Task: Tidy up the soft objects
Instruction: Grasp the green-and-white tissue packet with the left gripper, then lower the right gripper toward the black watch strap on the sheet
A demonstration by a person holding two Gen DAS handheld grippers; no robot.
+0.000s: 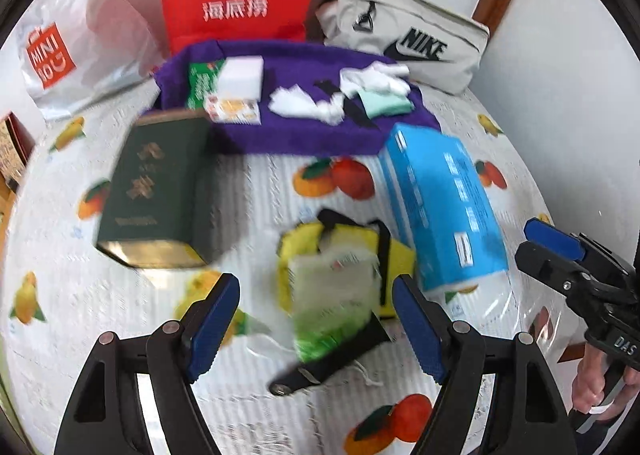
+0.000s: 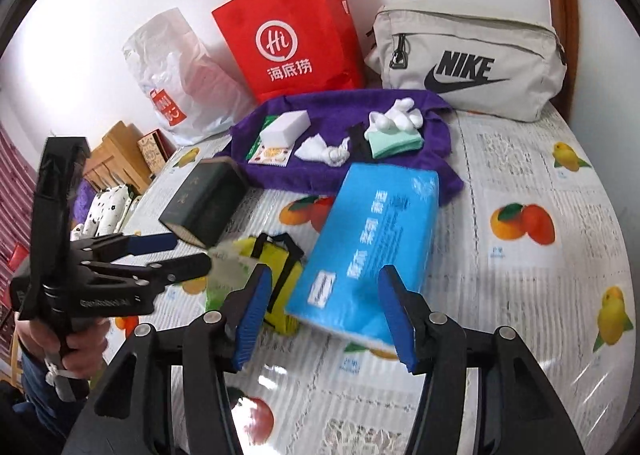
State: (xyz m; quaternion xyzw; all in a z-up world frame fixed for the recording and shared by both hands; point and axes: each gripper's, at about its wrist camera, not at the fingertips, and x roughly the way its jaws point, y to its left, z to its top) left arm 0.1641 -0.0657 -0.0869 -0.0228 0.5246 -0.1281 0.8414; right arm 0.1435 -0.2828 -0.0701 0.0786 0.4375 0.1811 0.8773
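Note:
My left gripper (image 1: 318,329) is open and hangs over a green-and-white soft packet (image 1: 332,291), pads apart from it. The packet lies on a yellow pouch (image 1: 400,255) with black straps. Beside them a blue tissue pack (image 1: 440,207) rests on the fruit-print tablecloth. My right gripper (image 2: 326,321) is open, its blue pads standing either side of the near end of the blue tissue pack (image 2: 372,239) without pressing it. At the back a purple towel (image 2: 344,175) carries a white sponge (image 2: 286,127), white socks (image 2: 400,117), a mint cloth (image 2: 394,143) and crumpled white tissue (image 2: 324,151).
A dark green tin (image 1: 156,191) lies left of the packet. Against the wall stand a red paper bag (image 2: 292,39), a white plastic bag (image 2: 180,83) and a grey Nike pouch (image 2: 468,63). A person's hand (image 2: 80,351) holds the left gripper (image 2: 192,255).

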